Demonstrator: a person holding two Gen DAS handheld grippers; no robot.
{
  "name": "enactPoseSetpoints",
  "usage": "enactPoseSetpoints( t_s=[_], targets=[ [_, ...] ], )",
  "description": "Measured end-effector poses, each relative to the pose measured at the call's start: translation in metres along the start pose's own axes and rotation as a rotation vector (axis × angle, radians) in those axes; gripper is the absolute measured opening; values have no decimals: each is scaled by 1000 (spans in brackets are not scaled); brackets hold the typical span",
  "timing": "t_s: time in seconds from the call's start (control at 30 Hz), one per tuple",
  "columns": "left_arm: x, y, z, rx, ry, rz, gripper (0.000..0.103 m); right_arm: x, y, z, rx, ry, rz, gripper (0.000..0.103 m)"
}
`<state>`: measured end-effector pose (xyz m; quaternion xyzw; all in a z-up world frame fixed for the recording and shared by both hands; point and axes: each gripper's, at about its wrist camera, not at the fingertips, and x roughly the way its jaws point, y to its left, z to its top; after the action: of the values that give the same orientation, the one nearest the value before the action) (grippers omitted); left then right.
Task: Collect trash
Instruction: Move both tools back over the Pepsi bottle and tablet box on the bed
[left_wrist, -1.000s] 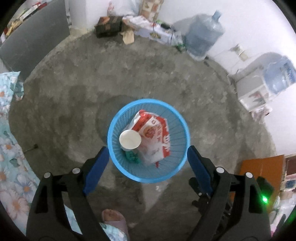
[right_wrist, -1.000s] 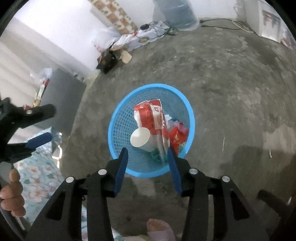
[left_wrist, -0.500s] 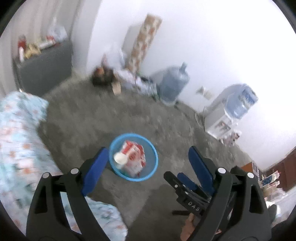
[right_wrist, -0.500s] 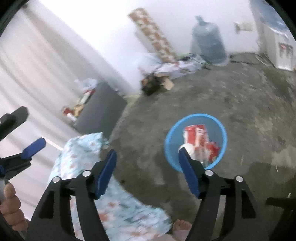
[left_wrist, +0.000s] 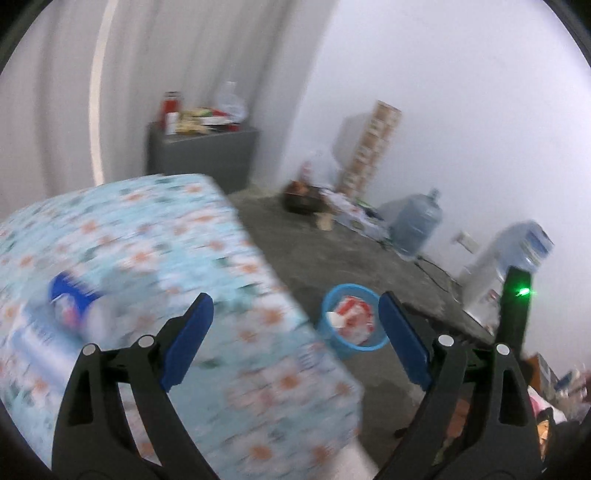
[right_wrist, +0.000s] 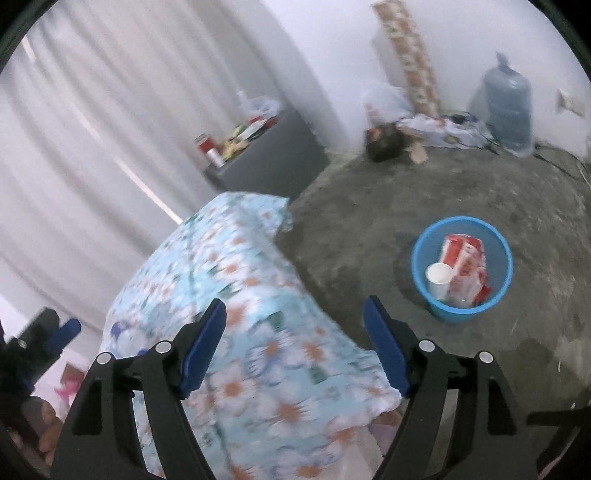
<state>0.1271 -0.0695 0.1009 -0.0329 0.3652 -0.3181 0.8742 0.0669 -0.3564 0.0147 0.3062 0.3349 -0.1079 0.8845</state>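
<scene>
1. Left wrist view: the left hand-held gripper (left_wrist: 295, 332) has its blue pads spread wide apart with nothing between them.
2. Below its left finger lies a table (left_wrist: 207, 236) covered with a light blue flowered cloth, heavily blurred.
3. On that cloth, near the left edge of the view, lies a blue and white packet (left_wrist: 72, 302); blur hides what it is.
4. Past the table's corner, a blue trash basket (left_wrist: 352, 341) stands on the grey concrete floor (left_wrist: 332, 251), holding a red and white bag (left_wrist: 356, 319) and a white paper cup (left_wrist: 334, 318).
5. Against the far wall stand a grey cabinet (left_wrist: 201, 155) with bottles and packets on top, a tall patterned carton (left_wrist: 371, 147) and a large water jug (left_wrist: 415, 225).
6. Right wrist view: the right hand-held gripper (right_wrist: 293, 341) is likewise spread wide and holds nothing, poised above the table's (right_wrist: 236, 258) near corner.
7. From this side the trash basket (right_wrist: 419, 266) sits on the floor (right_wrist: 369, 214) well apart from the table, to the right of the right finger; the cup (right_wrist: 437, 278) leans beside the red and white bag (right_wrist: 463, 254).
8. At the left edge of this view the left hand-held gripper (right_wrist: 44, 339) shows only in part.
9. White curtains (right_wrist: 110, 122) hang behind the table.
</scene>
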Motion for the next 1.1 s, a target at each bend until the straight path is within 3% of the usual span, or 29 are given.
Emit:
enactPoseSetpoints(
  t_s=[0.13, 0.37, 0.57, 1.1],
  targets=[
    [-38, 55, -20, -62, -36, 98, 86, 2, 27, -9, -63, 29, 30, 75],
    [-75, 107, -46, -130, -85, 195, 86, 9, 59, -23, -121, 83, 60, 75],
    [-83, 126, -56, -146, -105, 227, 86, 13, 81, -33, -158, 111, 70, 75],
    [-101, 178, -95, -257, -114, 360, 86, 41, 92, -45, -175, 214, 126, 75]
  ],
)
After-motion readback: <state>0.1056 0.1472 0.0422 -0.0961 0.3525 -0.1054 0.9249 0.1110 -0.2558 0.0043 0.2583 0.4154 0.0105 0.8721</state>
